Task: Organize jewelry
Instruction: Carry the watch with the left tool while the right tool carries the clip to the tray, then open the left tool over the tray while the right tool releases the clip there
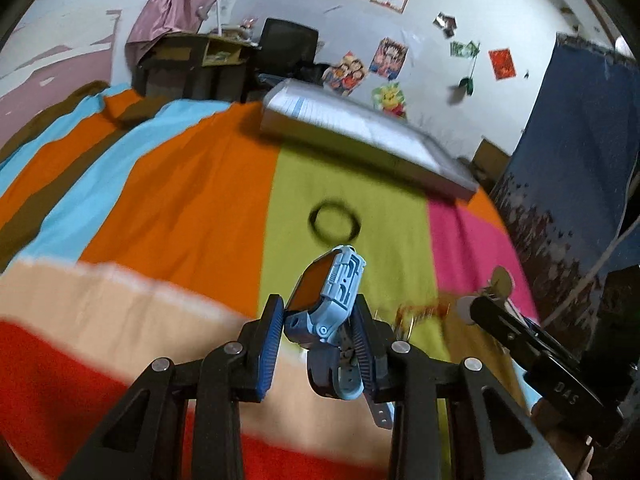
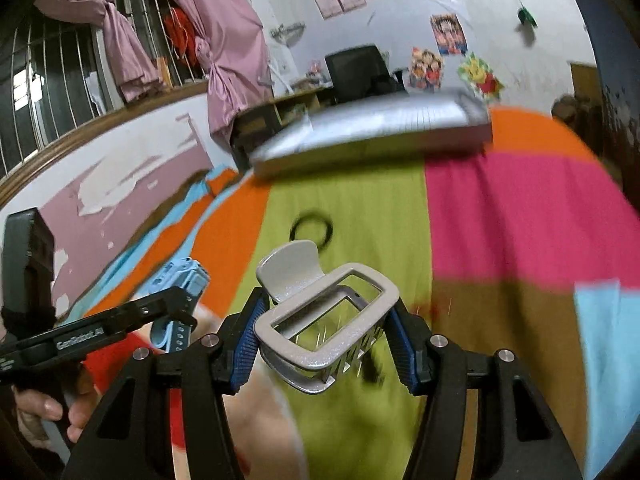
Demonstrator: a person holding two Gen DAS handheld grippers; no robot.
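Striped bed cover (image 1: 192, 200), grey box (image 1: 360, 136) at 12 o'clock. Left tongs (image 1: 316, 344) clamped blue watch (image 1: 328, 296); right tongs (image 2: 324, 340) clamped grey hair claw (image 2: 320, 320). Black ring (image 1: 334, 220) lay loose ahead. Risk: watch tilted, strap dangling, likely slip; claw's sprung teeth could snag cover.

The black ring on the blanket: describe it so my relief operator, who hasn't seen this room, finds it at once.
Start at the striped blanket and find its yellow-green stripe, which runs toward the flat grey box at the far edge. The black ring lies flat on that stripe, just short of the box. It is the only loose item there; the blue watch and grey hair claw are held in grippers.
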